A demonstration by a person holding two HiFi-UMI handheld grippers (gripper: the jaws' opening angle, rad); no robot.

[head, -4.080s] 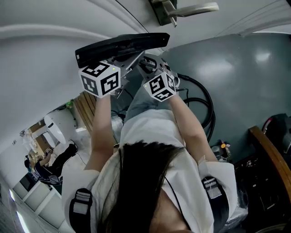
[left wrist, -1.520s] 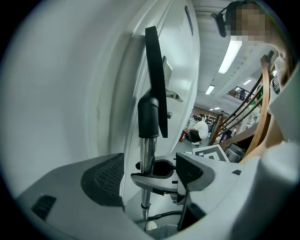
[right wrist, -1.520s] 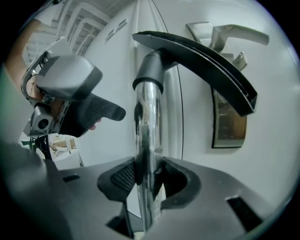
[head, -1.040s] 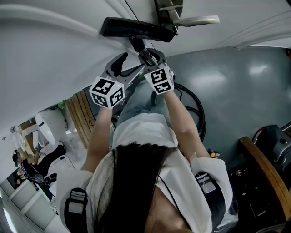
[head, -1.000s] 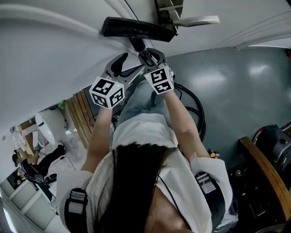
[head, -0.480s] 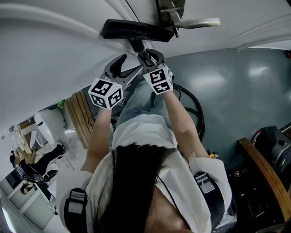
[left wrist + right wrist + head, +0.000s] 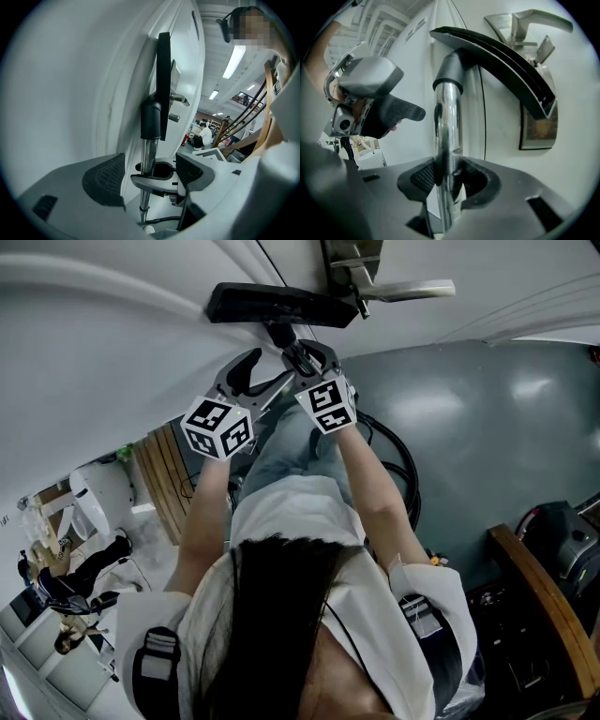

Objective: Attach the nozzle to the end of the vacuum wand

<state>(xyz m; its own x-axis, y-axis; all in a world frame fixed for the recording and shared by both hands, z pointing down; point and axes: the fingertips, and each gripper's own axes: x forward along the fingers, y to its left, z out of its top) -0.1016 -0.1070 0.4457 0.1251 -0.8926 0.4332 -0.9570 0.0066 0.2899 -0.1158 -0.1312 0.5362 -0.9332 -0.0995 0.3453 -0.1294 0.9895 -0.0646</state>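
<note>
Since the earliest frame: the nozzle [image 7: 281,304] had moved from directly over both marker cubes out to the far end, up against the door [image 7: 112,343] below the door handle [image 7: 394,287]. Your left gripper [image 7: 261,379] had come off it. Over the last second, nothing shifted.

Fingers: your right gripper [image 7: 449,180] was clenched on the chrome wand [image 7: 447,126], with the pads pressed on both sides of the tube. Your left fingers [image 7: 105,180] were released and wide apart, grasping nothing.

Key relation: the wand's long axis ran straight away from your right fingers to the nozzle's dark collar. The flat nozzle head sat crosswise on top of that, at the far end. The nozzle therefore lay directly beyond the right fingers, along the tube. Your left gripper stood just left of the wand, apart from it and short of the collar.

Judgement: the collar looked seated on the wand. Any final push would have had to run along that axis, and your free left gripper was the one placed to give it.
</note>
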